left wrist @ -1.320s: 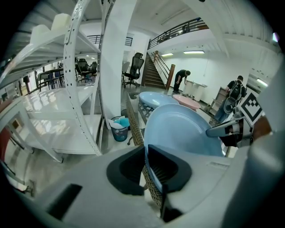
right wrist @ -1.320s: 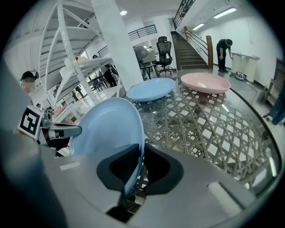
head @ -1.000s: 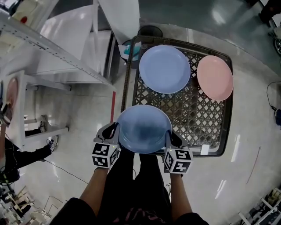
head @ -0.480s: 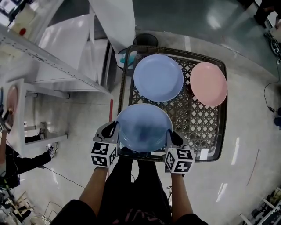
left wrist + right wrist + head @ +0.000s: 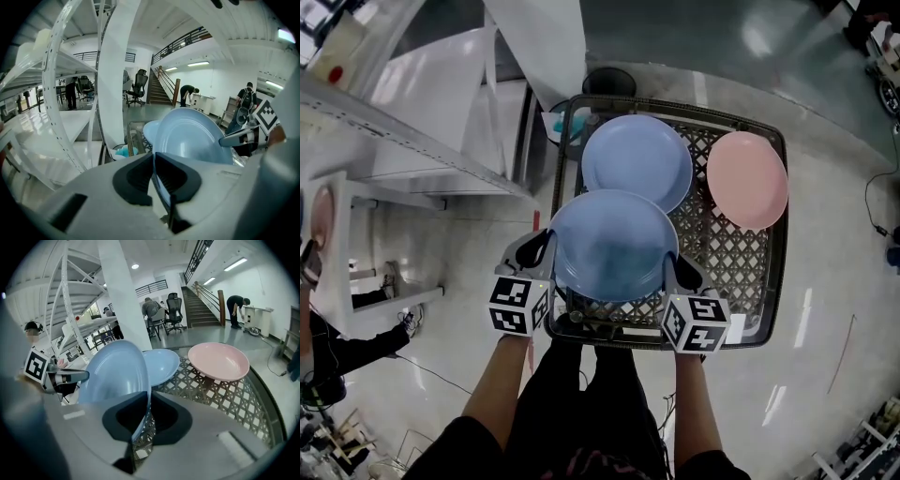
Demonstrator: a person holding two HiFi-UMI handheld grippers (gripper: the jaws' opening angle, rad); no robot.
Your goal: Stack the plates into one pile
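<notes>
I hold a blue plate [image 5: 612,244] level between both grippers, above the near part of the lattice table [image 5: 722,258]. My left gripper [image 5: 546,251] is shut on its left rim and my right gripper [image 5: 672,267] is shut on its right rim. The rim runs between the jaws in the left gripper view [image 5: 159,180] and the right gripper view [image 5: 143,420]. A second blue plate [image 5: 637,159] lies on the table just beyond, partly overlapped by the held one. A pink plate [image 5: 747,179] lies at the table's far right, also seen in the right gripper view [image 5: 219,361].
The black lattice table has a raised metal rim [image 5: 661,339]. A white shelving frame [image 5: 403,122] and a white column [image 5: 544,47] stand to the left. A teal object [image 5: 561,122] sits by the table's far left corner. People stand far off in the hall.
Both grippers have carried the blue plate forward and upward, from over the table's near edge to where it overlaps the far blue plate.
</notes>
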